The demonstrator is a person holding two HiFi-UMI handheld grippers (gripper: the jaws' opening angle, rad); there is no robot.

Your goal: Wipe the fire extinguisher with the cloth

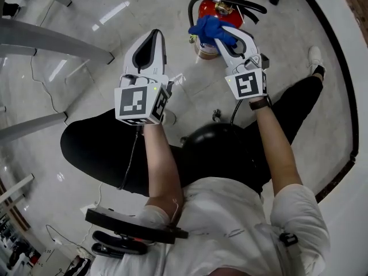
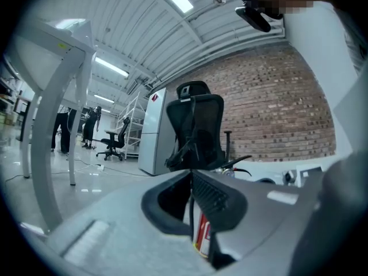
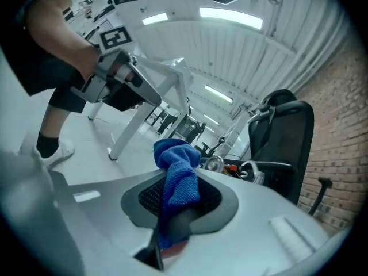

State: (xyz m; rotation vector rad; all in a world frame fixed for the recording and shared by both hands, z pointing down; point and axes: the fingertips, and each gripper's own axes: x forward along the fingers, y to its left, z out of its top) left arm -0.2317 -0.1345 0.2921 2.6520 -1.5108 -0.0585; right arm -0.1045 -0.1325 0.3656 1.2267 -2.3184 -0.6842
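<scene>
Pinching the blue cloth (image 1: 208,29) in our right gripper (image 1: 223,34), we hold it at the top of the fire extinguisher (image 1: 208,6) standing on the floor. Our left gripper (image 1: 152,36) hangs nearby, pressed together and empty. We judge wiping is starting; next, rub down its body.

The cloth (image 3: 179,180) is a blue fabric with a fine, napped pile, matt throughout, and is pinched between the closed jaws of the right gripper (image 1: 229,39). That gripper and the left gripper (image 1: 153,36) have smooth, matt, pale-grey plastic shells. Their inner pads are black and finely ribbed. The fire extinguisher (image 1: 208,7) has a glossy red painted body and a smooth black hose. The floor (image 1: 86,22) is pale, highly polished and reflects the ceiling lights. The wall (image 2: 276,108) is rough, bare brick.
</scene>
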